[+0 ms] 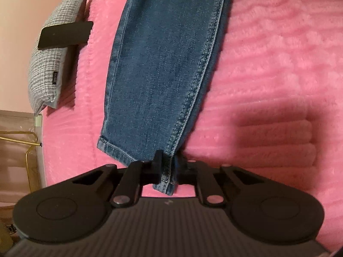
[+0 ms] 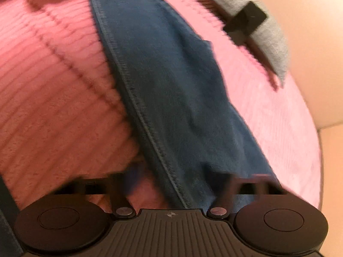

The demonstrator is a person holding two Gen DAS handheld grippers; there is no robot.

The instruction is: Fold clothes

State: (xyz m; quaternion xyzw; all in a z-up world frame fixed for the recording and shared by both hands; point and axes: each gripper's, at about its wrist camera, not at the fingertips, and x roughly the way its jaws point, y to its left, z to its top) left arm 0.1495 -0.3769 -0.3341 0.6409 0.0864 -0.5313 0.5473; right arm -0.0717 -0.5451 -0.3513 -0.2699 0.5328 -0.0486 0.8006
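Denim: one pair of jeans (image 1: 163,68), two grippers, left gripper (image 1: 168,167) clamped on hem.

Pink plush bed cover (image 1: 268,64), grey pillow (image 1: 49,64) w/ beige wall (image 1: 19,32) behind.

Jeans (image 1: 163,68) blue denim, faded, stitched seams; bed cover (image 1: 268,68) pink plush, ribbed, fuzzy; pillow (image 1: 53,64) grey coarse-woven cloth; left hand-held gripper (image 1: 169,167) matt black plastic, shiny metal pivots; rack (image 1: 30,147) glossy gold wire

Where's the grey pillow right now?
The grey pillow lies at the pink blanket's edge by the wall, left of the jeans in the left wrist view.
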